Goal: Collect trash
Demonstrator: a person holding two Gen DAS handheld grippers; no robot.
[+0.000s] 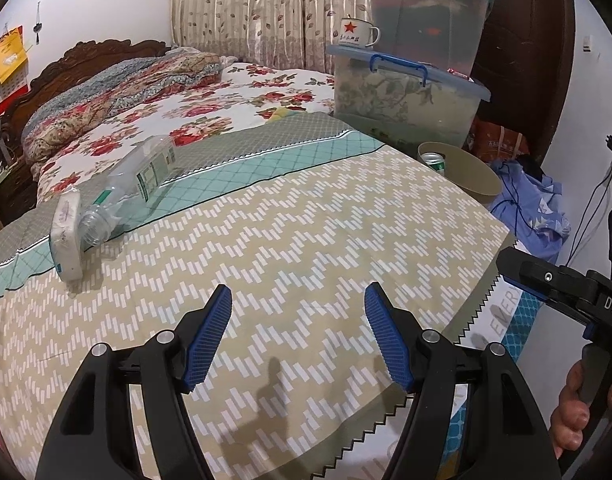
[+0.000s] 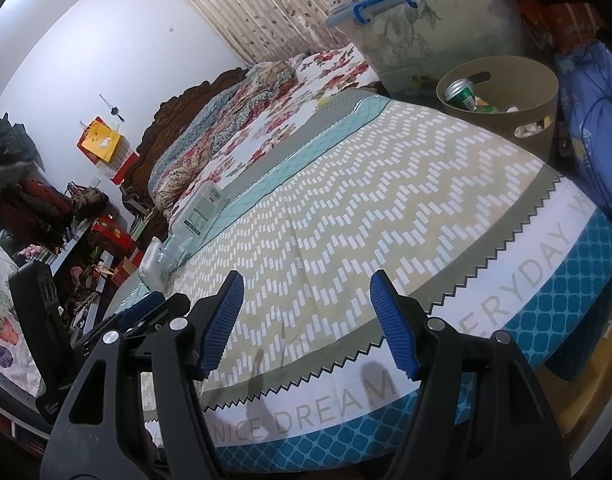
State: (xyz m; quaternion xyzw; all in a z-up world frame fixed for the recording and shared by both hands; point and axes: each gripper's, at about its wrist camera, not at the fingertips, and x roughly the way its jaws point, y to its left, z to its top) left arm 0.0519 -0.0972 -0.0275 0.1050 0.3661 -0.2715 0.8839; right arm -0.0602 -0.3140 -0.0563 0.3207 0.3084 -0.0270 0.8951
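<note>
An empty clear plastic bottle (image 1: 129,188) lies on the bed at the left, beside a white tissue pack (image 1: 67,236). Both also show small in the right wrist view, the bottle (image 2: 185,232) and the pack (image 2: 153,268). A tan waste bin (image 1: 462,172) stands past the bed's right edge and holds a green can (image 1: 434,160); the right wrist view shows the bin (image 2: 506,100) with cans and paper scraps inside. My left gripper (image 1: 297,304) is open and empty above the zigzag bedspread. My right gripper (image 2: 306,300) is open and empty near the bed's foot edge.
Two stacked clear storage boxes (image 1: 410,92) with a white enamel mug (image 1: 356,32) stand behind the bin. A blue cloth heap (image 1: 534,204) lies right of the bin. Folded floral quilts (image 1: 117,92) lie at the headboard. A cluttered shelf (image 2: 65,232) stands left of the bed.
</note>
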